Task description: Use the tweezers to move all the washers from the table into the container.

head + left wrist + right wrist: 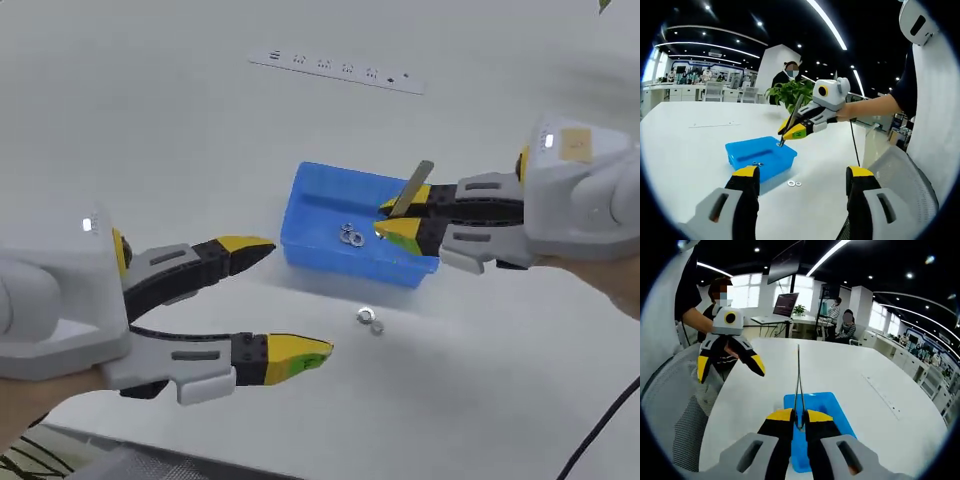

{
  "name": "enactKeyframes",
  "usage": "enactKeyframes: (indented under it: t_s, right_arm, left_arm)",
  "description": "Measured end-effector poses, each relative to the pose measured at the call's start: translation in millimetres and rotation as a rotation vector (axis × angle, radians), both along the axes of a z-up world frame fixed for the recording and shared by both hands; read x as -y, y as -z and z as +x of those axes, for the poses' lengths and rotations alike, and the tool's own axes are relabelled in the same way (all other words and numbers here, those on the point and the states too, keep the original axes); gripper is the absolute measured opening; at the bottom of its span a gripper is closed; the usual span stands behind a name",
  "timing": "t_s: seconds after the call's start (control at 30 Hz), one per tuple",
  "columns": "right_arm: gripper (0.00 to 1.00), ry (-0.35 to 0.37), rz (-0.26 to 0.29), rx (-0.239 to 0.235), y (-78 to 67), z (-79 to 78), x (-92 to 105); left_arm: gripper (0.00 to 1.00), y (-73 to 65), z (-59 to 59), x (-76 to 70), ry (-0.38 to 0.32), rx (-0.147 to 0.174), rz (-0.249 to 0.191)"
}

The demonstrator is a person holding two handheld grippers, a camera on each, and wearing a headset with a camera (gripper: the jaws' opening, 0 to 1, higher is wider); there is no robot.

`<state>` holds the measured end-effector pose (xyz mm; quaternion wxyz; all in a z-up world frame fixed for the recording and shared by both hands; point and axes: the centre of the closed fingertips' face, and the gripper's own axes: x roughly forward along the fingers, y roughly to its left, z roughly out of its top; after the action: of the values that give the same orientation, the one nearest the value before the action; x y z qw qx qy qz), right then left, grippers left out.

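Head view: left gripper (pixel 292 298) at lower left, jaws spread wide, holding nothing, above the white tabletop (pixel 150 130). Right gripper (pixel 395 218) at right, jaws pinching the tweezers (pixel 412 188), which tilt up and to the right over the blue container (pixel 300 210) at centre. A few washers (pixel 351 236) lie inside the container. 2 more (pixel 369 320) sit on the tabletop just below it. Power strip (pixel 335 70) at the top, well apart.

Left gripper view: own jaws rise from the bottom, spread apart (pixel 803 172). Container (pixel 740 150) at centre left with washers (pixel 758 163) inside, and 2 washers (pixel 794 183) on the tabletop (pixel 685 145) beside its near corner. Right gripper (pixel 796 132) at centre holds the tweezers (pixel 792 117), tip down over the container's far edge. Plant (pixel 790 92) behind, chair (pixel 890 170) at lower right.

Right gripper view: own jaws at bottom centre (pixel 800 416) pressed on the tweezers (pixel 798 380), which point straight up the frame. Container (pixel 827 407) under them. Left gripper (pixel 731 372) at upper left, jaws spread. Chair (pixel 680 390) at lower left.
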<state>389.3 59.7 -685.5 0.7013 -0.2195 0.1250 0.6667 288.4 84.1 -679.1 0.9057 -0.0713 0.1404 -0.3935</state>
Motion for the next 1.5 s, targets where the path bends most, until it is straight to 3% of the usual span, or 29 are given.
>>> enactKeyframes:
  t_s: [0.13, 0.3, 0.5, 0.8, 0.9, 1.3, 1.5]
  right_arm:
    - [0.1, 0.027, 0.007, 0.004, 7.4, 19.8, -5.2]
    - [0.1, 0.032, -0.001, -0.006, 22.1, 32.2, -11.7]
    - [0.1, 0.027, -0.05, -0.02, 50.6, 42.1, -15.4]
    - [0.1, 0.04, -0.084, -0.065, 78.9, 45.9, -16.4]
    - [0.1, 0.041, -0.083, -0.08, 80.6, 43.8, -16.4]
    - [0.11, 0.054, -0.093, -0.069, 76.4, 42.7, -13.1]
    - [0.11, 0.063, -0.072, -0.058, 63.6, 43.4, -11.9]
  left_arm:
    - [0.9, -1.8, 6.8, -7.1, -0.045, 0.01, -0.02]
    - [0.97, -0.7, 12.9, -11.8, -0.063, 0.023, 0.013]
    - [0.99, 1.9, 15.4, -20.4, -0.096, 0.021, 0.02]
    - [0.99, 9.5, 14.8, -32.2, -0.122, -0.006, 0.03]
    - [0.99, 9.9, 15.9, -33.4, -0.125, -0.009, 0.038]
    - [0.99, 10.1, 17.5, -23.8, -0.097, -0.013, 0.045]
    - [0.99, 2.4, 30.9, -21.5, -0.084, 0.006, 0.047]
